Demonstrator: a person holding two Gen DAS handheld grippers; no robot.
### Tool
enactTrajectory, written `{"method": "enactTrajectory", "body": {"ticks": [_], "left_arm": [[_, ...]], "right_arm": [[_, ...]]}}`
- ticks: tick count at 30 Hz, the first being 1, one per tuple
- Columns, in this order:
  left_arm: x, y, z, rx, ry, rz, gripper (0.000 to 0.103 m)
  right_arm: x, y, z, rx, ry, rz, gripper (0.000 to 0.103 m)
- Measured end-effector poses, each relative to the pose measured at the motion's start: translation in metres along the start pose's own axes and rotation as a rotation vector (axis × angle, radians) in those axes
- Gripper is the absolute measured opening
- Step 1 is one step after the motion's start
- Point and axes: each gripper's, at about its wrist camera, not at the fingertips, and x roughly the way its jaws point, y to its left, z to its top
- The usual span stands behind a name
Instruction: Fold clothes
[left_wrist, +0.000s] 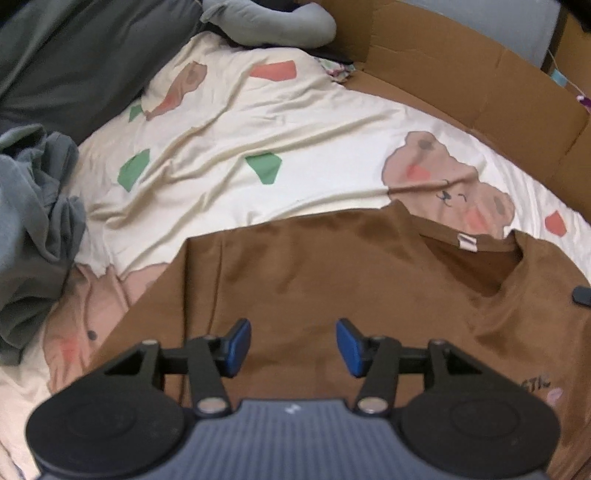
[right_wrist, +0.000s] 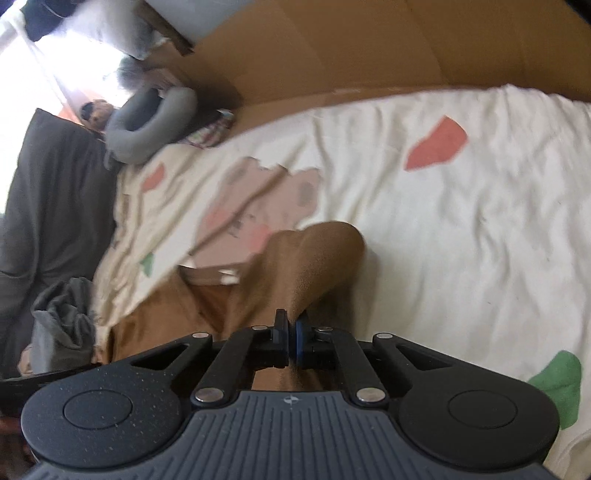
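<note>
A brown T-shirt (left_wrist: 332, 266) lies spread on a cream bedsheet (left_wrist: 258, 122) printed with bears and coloured patches, its collar and white label toward the upper right. My left gripper (left_wrist: 293, 345) hovers open over the shirt's body, with nothing between its blue pads. In the right wrist view my right gripper (right_wrist: 291, 341) is shut on a raised fold of the brown T-shirt (right_wrist: 314, 254), likely a sleeve or shoulder edge, which bunches up above the jaws. A dark tip of the right gripper shows at the right edge of the left wrist view.
A crumpled grey garment (left_wrist: 33, 229) lies at the left of the bed, and a dark grey pillow or blanket (left_wrist: 74, 55) at the upper left. A grey neck pillow (right_wrist: 155, 125) rests near the headboard. Brown cardboard (left_wrist: 461, 74) walls the bed's far side.
</note>
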Motion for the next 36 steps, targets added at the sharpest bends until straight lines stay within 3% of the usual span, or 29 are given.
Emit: {"method": "enactTrajectory", "body": {"ticks": [9, 20, 26, 29, 36], "left_arm": [[-0.001, -0.003, 0.005, -0.042, -0.005, -0.031, 0.06], [0.005, 0.012, 0.002, -0.144, 0.022, -0.041, 0.06], [0.006, 0.012, -0.001, -0.146, 0.03, -0.055, 0.06], [0.006, 0.013, -0.001, -0.151, 0.03, -0.055, 0.06], [0.006, 0.015, -0.002, -0.161, 0.031, -0.057, 0.061]], "right_arm": [[-0.003, 0.064, -0.008, -0.123, 0.014, 0.093, 0.002], [0.018, 0.134, -0.059, -0.358, 0.131, 0.152, 0.002], [0.028, 0.145, -0.084, -0.397, 0.227, 0.172, 0.008], [0.021, 0.143, -0.082, -0.388, 0.221, 0.193, 0.018], [0.005, 0.122, -0.057, -0.318, 0.157, 0.203, 0.021]]}}
